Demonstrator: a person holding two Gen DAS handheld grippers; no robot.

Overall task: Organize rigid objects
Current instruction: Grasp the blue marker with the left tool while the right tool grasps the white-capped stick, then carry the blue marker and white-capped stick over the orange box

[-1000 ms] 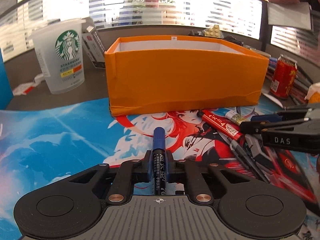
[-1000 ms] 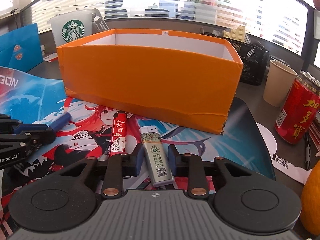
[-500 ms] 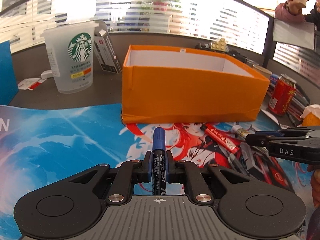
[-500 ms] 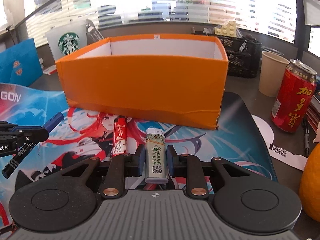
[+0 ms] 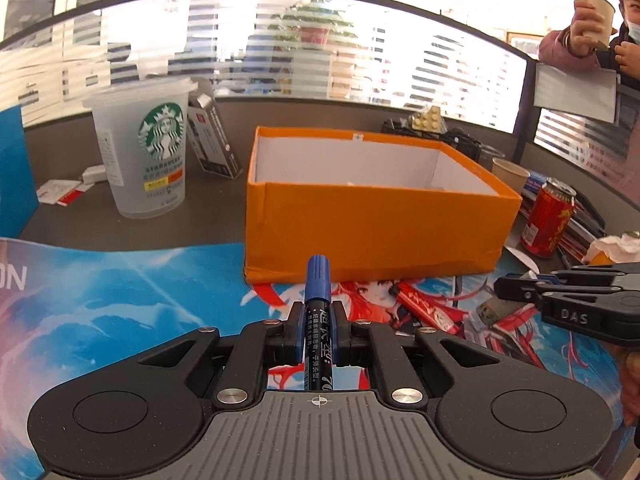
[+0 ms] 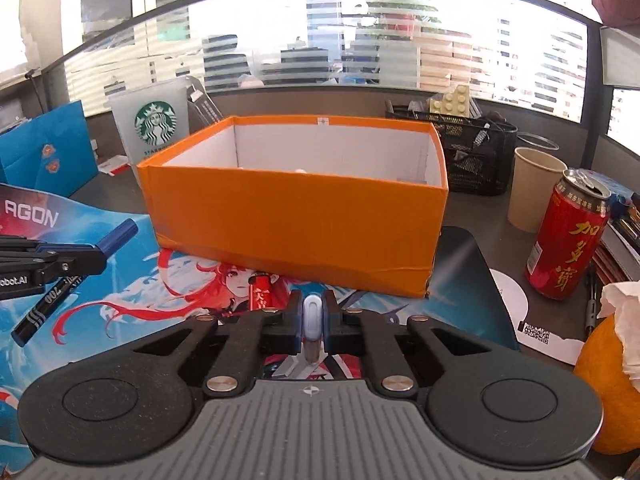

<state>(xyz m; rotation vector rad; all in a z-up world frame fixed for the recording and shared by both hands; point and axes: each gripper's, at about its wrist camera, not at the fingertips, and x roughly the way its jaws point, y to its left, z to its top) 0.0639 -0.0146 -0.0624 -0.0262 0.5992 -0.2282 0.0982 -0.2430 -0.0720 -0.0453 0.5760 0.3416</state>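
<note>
The left tool (image 5: 317, 330) clenches a blue-capped black marker (image 5: 317, 312); the right tool (image 6: 311, 326) has lifted the small white lighter (image 6: 311, 320); both now face the orange cardboard box (image 6: 296, 216).

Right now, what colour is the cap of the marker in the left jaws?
Dark blue cap on the black marker, clearest in the left wrist view.

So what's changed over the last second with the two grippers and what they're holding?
The right hand-held gripper closed on the lighter and lifted it off the mat. The left hand-held gripper rose too, blue marker still clamped. The orange box and red pen stayed put.
</note>
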